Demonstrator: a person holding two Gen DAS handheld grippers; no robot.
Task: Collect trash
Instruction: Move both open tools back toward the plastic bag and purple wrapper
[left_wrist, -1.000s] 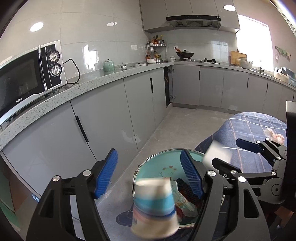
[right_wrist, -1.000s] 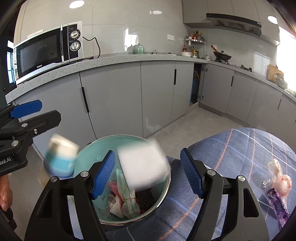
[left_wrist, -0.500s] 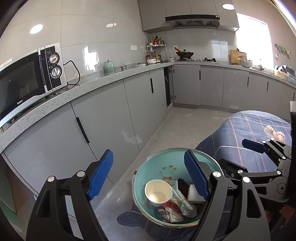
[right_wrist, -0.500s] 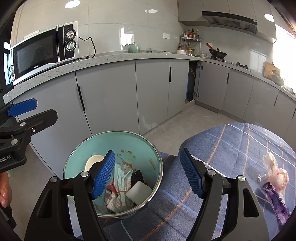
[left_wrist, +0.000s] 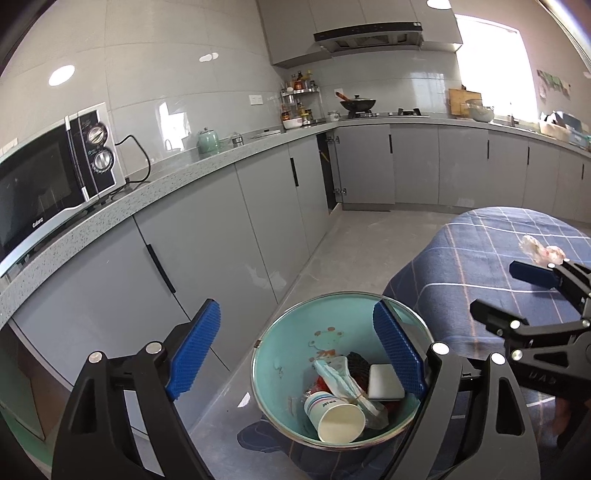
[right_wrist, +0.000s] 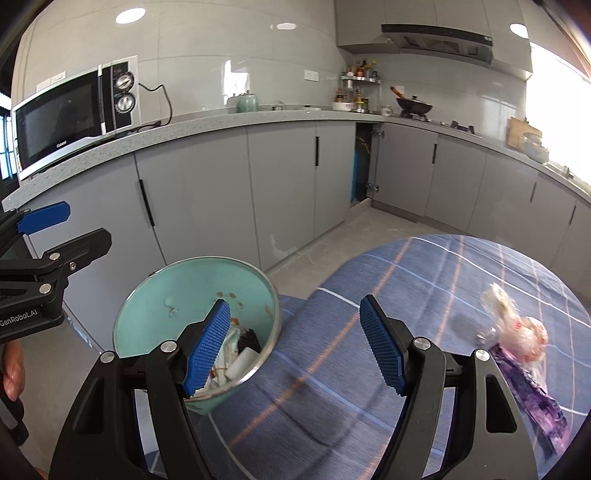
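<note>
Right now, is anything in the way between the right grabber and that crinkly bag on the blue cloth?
Nothing visible is. The right gripper is open and empty, and only bare checked cloth lies between it and the plastic bag, off to its right.

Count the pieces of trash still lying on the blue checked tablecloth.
2, touching, near the cloth's right edge: a crumpled clear plastic bag and a purple wrapper just below it. Smaller bits beside them may be missed.

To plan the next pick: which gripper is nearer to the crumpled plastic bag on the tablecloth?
Right. The right gripper hangs over the tablecloth beside the crumpled plastic bag; the left gripper is above the trash bin.
</note>
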